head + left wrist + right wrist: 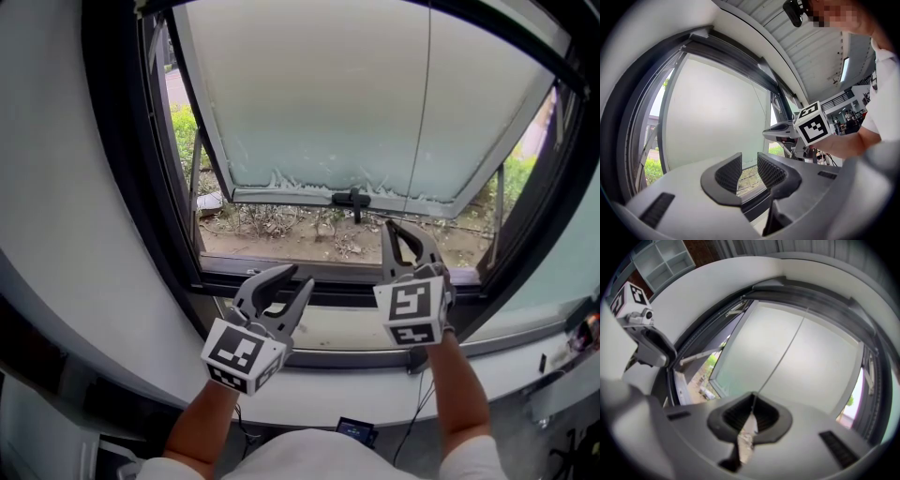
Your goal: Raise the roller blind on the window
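The pale roller blind covers the window almost down to the sash's bottom rail. Its thin pull cord hangs straight down at the right of centre. My right gripper is raised in front of the lower frame and is shut on this cord. In the right gripper view the cord runs down the blind into the closed jaws of the right gripper. My left gripper hovers lower left over the sill, half open. Nothing lies between its jaws in the left gripper view, where the right gripper shows beside it.
A black handle sits on the sash's bottom rail. Bare ground and shrubs show through the gap below. The dark window frame and white sill lie close in front. A cable hangs under the sill.
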Tool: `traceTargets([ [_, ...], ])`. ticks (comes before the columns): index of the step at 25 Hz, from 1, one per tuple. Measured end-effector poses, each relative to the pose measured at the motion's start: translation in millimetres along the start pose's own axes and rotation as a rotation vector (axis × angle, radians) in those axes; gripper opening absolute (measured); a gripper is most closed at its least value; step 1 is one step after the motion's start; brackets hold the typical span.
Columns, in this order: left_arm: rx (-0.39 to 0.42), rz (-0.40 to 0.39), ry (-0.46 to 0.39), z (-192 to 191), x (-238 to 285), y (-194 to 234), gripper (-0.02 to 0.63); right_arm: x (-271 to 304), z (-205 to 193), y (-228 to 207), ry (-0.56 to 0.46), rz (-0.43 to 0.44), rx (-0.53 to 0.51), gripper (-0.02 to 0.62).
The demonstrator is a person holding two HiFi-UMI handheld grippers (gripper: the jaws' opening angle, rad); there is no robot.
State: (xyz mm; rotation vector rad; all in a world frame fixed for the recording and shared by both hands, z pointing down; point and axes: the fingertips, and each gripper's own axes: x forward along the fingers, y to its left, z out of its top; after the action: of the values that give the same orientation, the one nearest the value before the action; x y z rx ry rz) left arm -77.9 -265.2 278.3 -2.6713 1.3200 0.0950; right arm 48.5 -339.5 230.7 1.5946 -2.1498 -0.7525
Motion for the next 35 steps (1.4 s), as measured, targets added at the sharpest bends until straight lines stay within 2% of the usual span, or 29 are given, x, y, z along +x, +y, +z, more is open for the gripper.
traceTargets([
  [15,-0.019,0.006,0.003,-3.8,-2.2,-0.3,0.118,0.6,7.9,-8.6,-0.009,-0.009,-0.012,0.023],
  [35,-0.022,0.009,0.015,-7.0,-5.2,0.2,0.118,-1.0,42.4,-37.4,-0.076,-0.064,-0.029,0.023],
])
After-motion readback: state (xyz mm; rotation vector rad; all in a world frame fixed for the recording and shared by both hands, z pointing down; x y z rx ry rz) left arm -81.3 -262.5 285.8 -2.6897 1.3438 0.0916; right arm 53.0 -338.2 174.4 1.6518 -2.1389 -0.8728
